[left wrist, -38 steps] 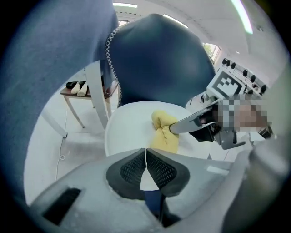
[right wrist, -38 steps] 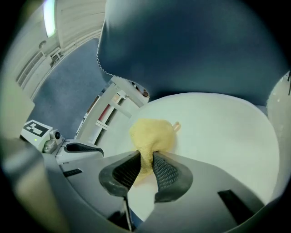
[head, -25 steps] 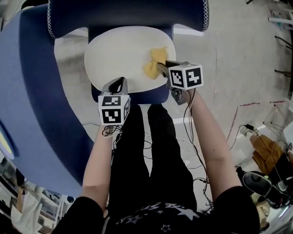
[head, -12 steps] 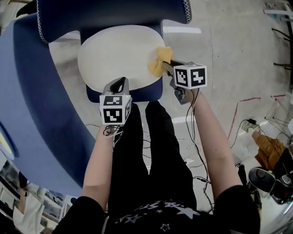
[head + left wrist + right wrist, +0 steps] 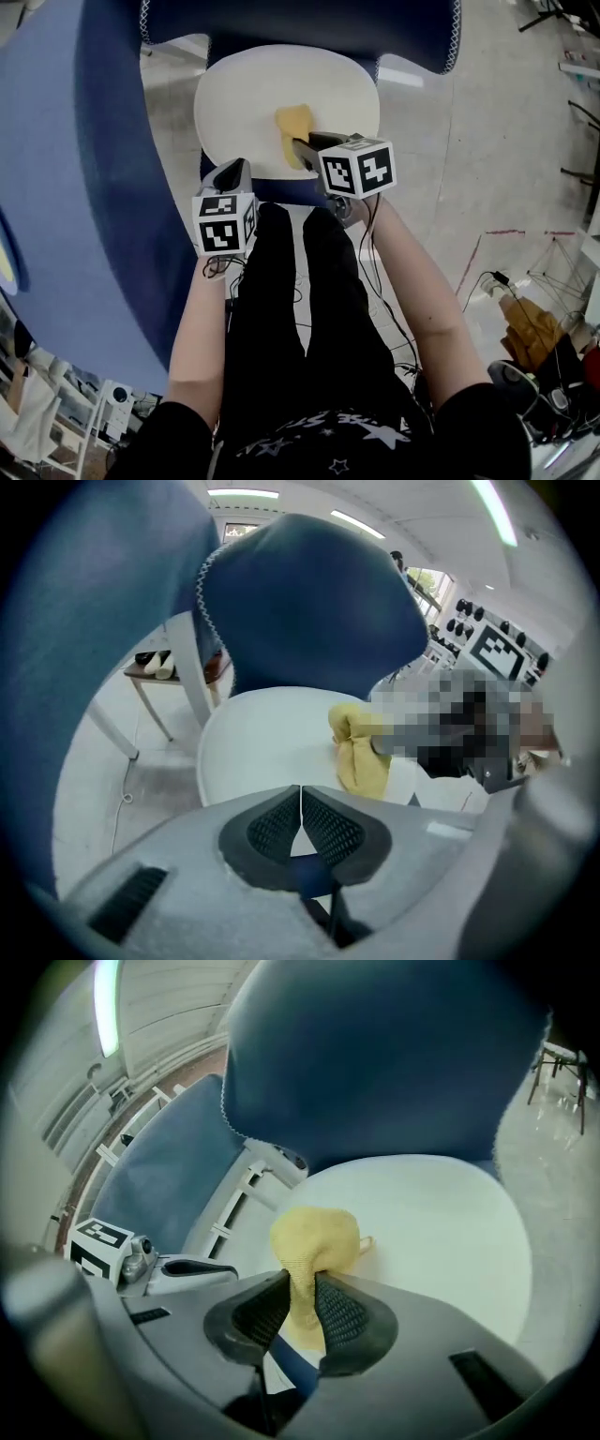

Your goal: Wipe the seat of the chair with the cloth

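Observation:
The chair's white oval seat lies below a dark blue backrest. A bunched yellow cloth rests on the seat's front middle. My right gripper is shut on the cloth, which bulges out past the jaws onto the seat. My left gripper hovers over the seat's front left edge, shut and holding nothing, a short way left of the cloth.
A large blue padded surface curves along the left of the chair. The chair's blue front rim sits just before the person's black-trousered legs. Cables and clutter lie on the grey floor at the right.
My right gripper has dragged the cloth leftward, from the seat's right edge to its front middle. The left gripper has stayed at the front left edge.

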### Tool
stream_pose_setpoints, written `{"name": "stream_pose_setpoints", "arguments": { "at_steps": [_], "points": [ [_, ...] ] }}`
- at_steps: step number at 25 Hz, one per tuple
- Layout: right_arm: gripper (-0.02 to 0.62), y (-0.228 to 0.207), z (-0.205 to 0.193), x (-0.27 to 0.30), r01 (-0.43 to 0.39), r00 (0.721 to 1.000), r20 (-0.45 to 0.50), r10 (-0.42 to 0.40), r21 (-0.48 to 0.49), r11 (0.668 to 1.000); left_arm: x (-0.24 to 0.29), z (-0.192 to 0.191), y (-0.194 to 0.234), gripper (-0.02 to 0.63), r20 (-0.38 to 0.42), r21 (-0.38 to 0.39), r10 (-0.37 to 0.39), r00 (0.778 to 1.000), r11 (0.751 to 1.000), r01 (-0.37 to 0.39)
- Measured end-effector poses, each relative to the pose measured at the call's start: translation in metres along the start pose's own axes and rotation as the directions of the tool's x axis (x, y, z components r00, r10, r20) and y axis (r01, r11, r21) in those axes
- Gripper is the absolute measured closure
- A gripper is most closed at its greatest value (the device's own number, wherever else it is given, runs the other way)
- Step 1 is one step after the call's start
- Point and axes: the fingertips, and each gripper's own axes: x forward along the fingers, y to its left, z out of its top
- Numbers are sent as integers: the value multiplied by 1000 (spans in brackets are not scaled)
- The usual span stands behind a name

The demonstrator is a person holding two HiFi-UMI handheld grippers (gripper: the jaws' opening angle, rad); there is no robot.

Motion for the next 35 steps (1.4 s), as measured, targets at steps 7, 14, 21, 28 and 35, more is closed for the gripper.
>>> {"name": "stream_pose_setpoints", "arguments": {
  "at_steps": [7, 14, 21, 28, 35],
  "points": [
    [512, 94, 14, 91, -141, 989, -63, 138, -52, 989, -18, -18, 91, 584, 7, -121, 110, 994, 987, -108],
    [512, 103, -6, 131, -140, 979, -161, 127, -73, 987, -19, -41, 114, 584, -26, -170, 124, 992, 977, -127],
    [512, 83, -2, 132, -89, 988, -131, 83, -39, 995, -12, -36, 114, 584, -39, -159, 88, 995, 983, -93],
    [511, 43, -15, 74, -51, 996, -79, 51, -4, 999, -3, -19, 44, 584, -44, -66, 39, 998, 997, -42],
    [511, -13, -42, 19, 28, 998, -55, -26, 36, 999, 9, -6, -6, 584, -43, 26, 1, 999, 1000, 0]
  ]
}}
